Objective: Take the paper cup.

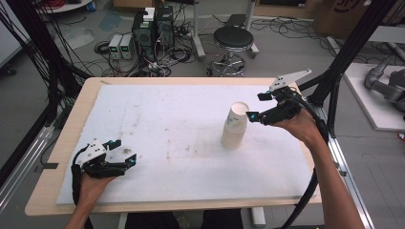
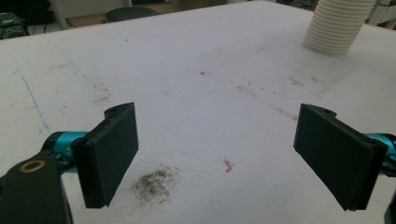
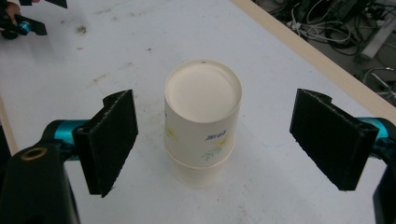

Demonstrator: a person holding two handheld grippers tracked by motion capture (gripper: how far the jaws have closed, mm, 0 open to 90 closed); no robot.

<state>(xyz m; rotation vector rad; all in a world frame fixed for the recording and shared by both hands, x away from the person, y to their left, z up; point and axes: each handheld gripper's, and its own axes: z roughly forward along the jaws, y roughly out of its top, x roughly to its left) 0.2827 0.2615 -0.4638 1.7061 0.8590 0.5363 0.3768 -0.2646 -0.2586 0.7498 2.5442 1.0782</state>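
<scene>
The right gripper [image 3: 212,140] hovers with jaws spread either side of the upside-down cup stack [image 1: 234,126], right of centre on the desk [image 1: 62,143] (apparently lining up a grasp); the left gripper [image 2: 217,154], jaws spread and empty, waits near-left.

Cup stack [image 1: 234,126] on table [image 1: 86,95], right-center; stool [image 1: 233,38] behind table.
</scene>
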